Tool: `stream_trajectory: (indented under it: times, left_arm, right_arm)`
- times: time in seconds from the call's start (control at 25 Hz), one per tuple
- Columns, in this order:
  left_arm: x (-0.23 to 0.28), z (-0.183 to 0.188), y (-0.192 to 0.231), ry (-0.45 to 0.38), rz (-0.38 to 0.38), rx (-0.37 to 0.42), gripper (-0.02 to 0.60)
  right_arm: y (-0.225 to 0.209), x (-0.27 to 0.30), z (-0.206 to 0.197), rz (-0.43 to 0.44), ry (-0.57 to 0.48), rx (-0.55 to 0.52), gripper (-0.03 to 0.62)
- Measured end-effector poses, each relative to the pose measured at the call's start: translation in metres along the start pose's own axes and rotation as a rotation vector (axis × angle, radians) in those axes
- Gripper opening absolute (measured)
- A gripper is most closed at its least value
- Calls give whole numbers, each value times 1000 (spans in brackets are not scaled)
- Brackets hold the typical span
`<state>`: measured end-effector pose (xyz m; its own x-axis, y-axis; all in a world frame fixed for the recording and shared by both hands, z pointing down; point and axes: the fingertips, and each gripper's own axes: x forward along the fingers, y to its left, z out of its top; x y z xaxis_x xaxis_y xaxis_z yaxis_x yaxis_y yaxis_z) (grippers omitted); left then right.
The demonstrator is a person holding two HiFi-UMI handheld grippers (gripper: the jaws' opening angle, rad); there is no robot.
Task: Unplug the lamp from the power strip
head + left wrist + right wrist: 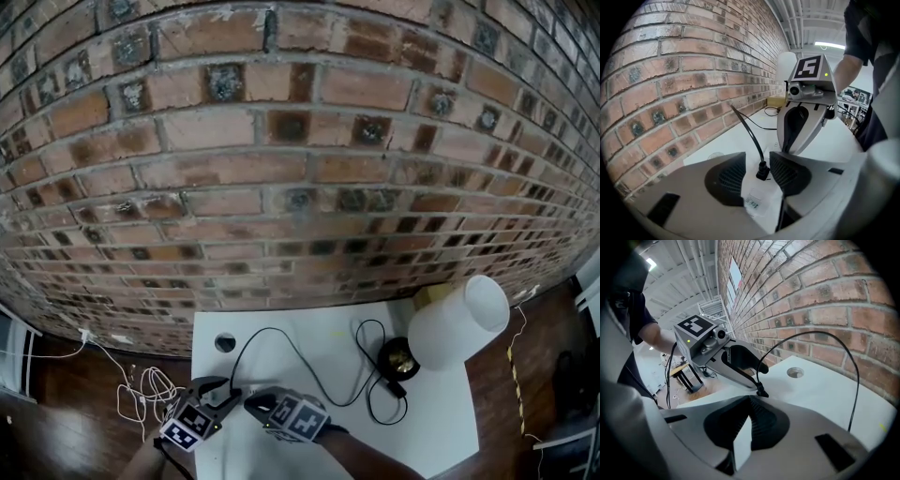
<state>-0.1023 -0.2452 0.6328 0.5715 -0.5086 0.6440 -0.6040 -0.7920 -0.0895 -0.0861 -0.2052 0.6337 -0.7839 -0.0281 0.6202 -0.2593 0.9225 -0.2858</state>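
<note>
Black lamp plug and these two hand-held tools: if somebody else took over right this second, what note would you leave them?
Left tool: open, jaws either side of the black lamp plug, not yet clamped on it.
Right tool: jaw tips together, nothing held, beside the left tool over the white table.
Things: the plug sits in the white power strip at the table's near left edge; its thin black cord runs to the white-shaded table lamp at the right.
Done: approach only.
To do: grip the plug and pull it out, probably steadying the strip.
</note>
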Motion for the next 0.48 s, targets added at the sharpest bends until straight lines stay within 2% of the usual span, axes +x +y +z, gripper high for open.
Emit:
stream_trajectory:
  times: [0.08, 0.48]
  left_arm:
    - [2, -4, -1, 14, -10, 5, 165]
    - [11, -11, -5, 39, -47, 20, 152]
  right_arm:
    - [-2, 1, -6, 2, 7, 5, -8]
    - [0, 6, -7, 17, 14, 23, -8]
